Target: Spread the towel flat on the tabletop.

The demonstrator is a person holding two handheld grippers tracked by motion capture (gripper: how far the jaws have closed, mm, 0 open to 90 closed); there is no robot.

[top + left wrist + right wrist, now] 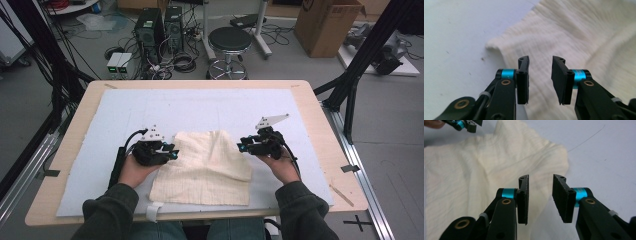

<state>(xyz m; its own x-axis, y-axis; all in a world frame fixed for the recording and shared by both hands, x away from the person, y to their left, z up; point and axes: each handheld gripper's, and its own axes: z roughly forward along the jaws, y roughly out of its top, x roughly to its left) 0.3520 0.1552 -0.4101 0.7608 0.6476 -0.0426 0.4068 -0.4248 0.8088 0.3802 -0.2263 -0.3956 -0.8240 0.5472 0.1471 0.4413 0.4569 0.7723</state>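
Observation:
A cream cloth (pixel 205 167) lies folded on the pale mat (pixel 200 107), its upper layer rumpled. My left gripper (pixel 174 152) hovers at the cloth's upper left corner, pointing right. In the left gripper view the gripper (pixel 541 60) is open, its pads apart above the cloth (pixel 574 32) with nothing pinched between them. My right gripper (pixel 241 146) hovers at the cloth's upper right edge, pointing left. The right gripper view shows that gripper (pixel 540 178) open above the cloth (pixel 486 165), with the left gripper (pixel 465 124) across at the top left.
The mat covers most of the wooden table (pixel 310 100). Beyond the far edge stand a black stool (pixel 229 42), two computer towers (pixel 159 27) amid cables, and a cardboard box (pixel 325 25). Black frame posts (pixel 360 55) rise at the right.

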